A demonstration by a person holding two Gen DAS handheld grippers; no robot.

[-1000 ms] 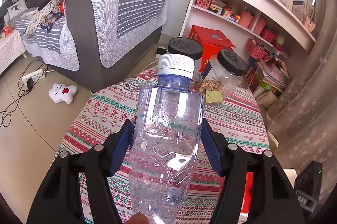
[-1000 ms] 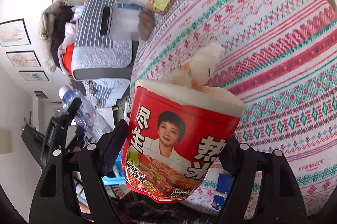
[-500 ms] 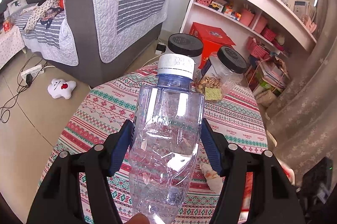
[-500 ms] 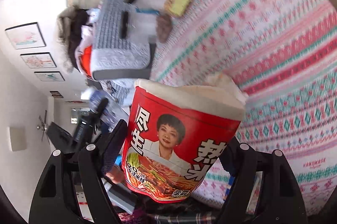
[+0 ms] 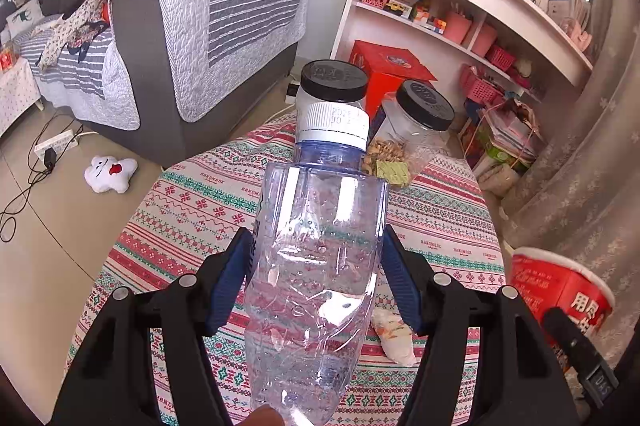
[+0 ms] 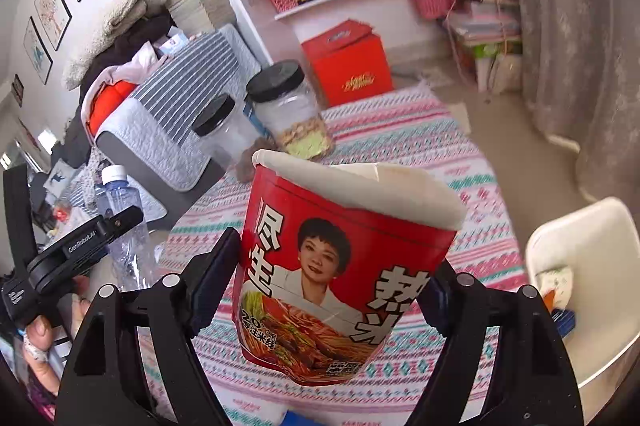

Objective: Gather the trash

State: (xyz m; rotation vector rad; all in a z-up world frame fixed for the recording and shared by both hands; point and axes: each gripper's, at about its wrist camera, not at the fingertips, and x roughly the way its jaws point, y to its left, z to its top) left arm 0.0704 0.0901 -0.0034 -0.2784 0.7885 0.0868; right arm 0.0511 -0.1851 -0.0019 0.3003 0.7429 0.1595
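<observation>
My left gripper (image 5: pixel 316 282) is shut on a clear empty plastic bottle (image 5: pixel 316 258) with a white cap, held above the patterned tablecloth (image 5: pixel 200 201). My right gripper (image 6: pixel 336 286) is shut on a red instant noodle cup (image 6: pixel 340 266) with a white rim, held upright above the table. The noodle cup also shows at the right edge of the left wrist view (image 5: pixel 560 290). The bottle and left gripper show at the left of the right wrist view (image 6: pixel 120 226). A crumpled white tissue (image 5: pixel 394 336) lies on the cloth behind the bottle.
Two clear jars with black lids (image 5: pixel 416 129) stand at the table's far edge. A grey sofa (image 5: pixel 180 37), a red box (image 6: pixel 348 65) and pink shelves (image 5: pixel 460 5) lie beyond. A white chair (image 6: pixel 588 286) holding small items stands at the right. A plush toy (image 5: pixel 108 173) lies on the floor.
My right gripper has rolled upright and lifted with the noodle cup, leaving the crumpled tissue on the cloth. My left gripper has risen slightly with the bottle.
</observation>
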